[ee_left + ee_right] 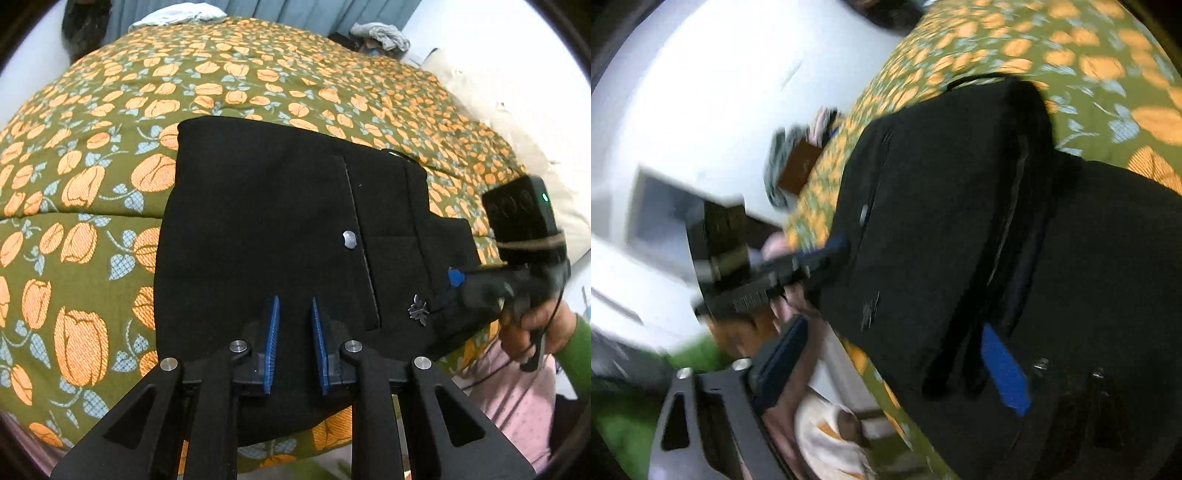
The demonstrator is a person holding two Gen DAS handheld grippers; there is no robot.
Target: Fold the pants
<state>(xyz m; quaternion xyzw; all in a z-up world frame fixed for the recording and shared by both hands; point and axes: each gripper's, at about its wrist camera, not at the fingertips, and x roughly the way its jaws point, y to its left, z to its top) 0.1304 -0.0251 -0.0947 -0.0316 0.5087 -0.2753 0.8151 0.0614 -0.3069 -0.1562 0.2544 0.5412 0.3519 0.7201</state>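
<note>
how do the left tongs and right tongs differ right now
Gap: the left tongs stand nearly closed, with only a narrow slit between the pads; the right tongs gape wide.
Cloth: the right tongs have an edge of the black pants between them, one pad clear of the cloth; whether the left tongs pinch any cloth is unclear.
Sharpness: the left tongs look crisp, the right tongs blurred.
Both have blue pads.
</note>
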